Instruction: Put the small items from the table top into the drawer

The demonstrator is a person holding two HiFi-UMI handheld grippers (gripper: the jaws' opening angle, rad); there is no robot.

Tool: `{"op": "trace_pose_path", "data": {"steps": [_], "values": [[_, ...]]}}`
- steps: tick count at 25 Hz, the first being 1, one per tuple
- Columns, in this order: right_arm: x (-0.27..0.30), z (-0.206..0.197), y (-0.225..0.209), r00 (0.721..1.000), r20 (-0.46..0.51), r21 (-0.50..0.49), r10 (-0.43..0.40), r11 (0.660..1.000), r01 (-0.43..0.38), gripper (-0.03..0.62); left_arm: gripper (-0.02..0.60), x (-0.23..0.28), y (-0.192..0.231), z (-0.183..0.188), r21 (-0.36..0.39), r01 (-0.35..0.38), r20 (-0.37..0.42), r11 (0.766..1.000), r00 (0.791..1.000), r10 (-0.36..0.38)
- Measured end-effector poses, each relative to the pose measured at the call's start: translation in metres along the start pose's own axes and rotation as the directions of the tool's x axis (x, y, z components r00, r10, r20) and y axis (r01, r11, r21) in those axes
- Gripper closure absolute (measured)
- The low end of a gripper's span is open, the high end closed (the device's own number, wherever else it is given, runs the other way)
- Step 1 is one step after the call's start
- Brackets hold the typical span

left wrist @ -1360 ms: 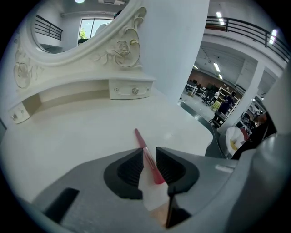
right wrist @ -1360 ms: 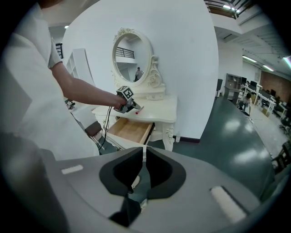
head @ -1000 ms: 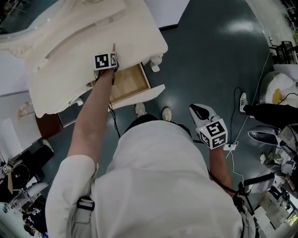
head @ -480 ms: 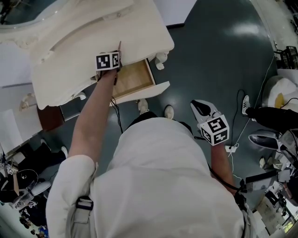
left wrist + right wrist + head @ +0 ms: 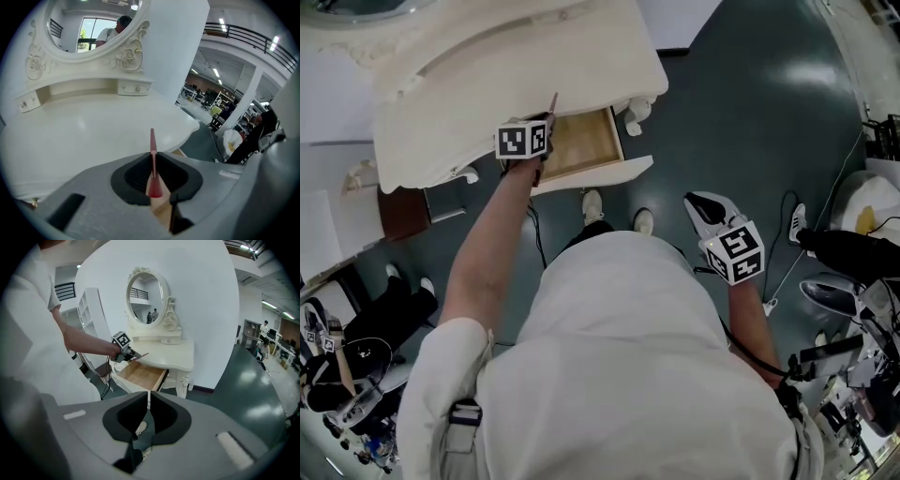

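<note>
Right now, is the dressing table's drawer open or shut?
Open. The drawer juts out from under the dressing table top, its wooden floor showing.

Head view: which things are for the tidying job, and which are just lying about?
For the job: thin red stick, clamped in the left gripper; open wooden drawer; white dressing table.
Lying about: oval white-framed mirror; white shoe on the floor.

Left arm outstretched, left gripper clamping a red stick over the drawer. Right gripper, jaws together, hangs well back.
</note>
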State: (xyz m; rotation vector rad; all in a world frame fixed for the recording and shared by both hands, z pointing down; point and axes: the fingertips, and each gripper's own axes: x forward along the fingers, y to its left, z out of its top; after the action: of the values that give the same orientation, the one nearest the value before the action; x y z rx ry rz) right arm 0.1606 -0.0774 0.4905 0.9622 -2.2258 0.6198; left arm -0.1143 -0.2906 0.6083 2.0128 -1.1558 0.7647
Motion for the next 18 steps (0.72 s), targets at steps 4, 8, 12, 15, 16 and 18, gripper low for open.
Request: {"op": "trace_pose_path", "data": {"steps": [4,8,12,15,16,18], "values": [[0.003,-0.002,0.007,1.0,-0.013,-0.017,0.019,1.0,-0.019,0.574,0.538,-0.006,-0.001,-0.033,-0.019,0.013,-0.029,1.0,0.999,-0.013],[0.003,-0.003,0.008,0.999,-0.022,-0.026,0.024,0.999,-0.024,0.574,0.538,-0.006,-0.001,-0.058,-0.035,0.015,-0.052,0.999,0.999,-0.017],[0.003,-0.004,0.008,0.999,-0.029,-0.03,0.022,0.999,-0.023,0.574,0.538,-0.001,-0.004,-0.077,-0.04,0.018,-0.082,0.999,0.996,-0.021],[0.002,-0.004,0.007,0.999,-0.033,-0.026,0.017,1.0,-0.018,0.574,0.538,0.006,-0.002,-0.086,-0.039,0.014,-0.11,0.999,0.994,-0.019],[0.002,-0.004,0.007,0.999,-0.035,-0.023,0.015,1.0,-0.015,0.574,0.538,0.009,0.0,-0.088,-0.039,0.013,-0.117,0.999,0.993,-0.017],[0.002,-0.005,0.006,0.999,-0.044,-0.02,0.01,1.0,-0.011,0.574,0.538,0.015,0.004,-0.09,-0.041,0.011,-0.132,0.999,0.991,-0.017]]}}
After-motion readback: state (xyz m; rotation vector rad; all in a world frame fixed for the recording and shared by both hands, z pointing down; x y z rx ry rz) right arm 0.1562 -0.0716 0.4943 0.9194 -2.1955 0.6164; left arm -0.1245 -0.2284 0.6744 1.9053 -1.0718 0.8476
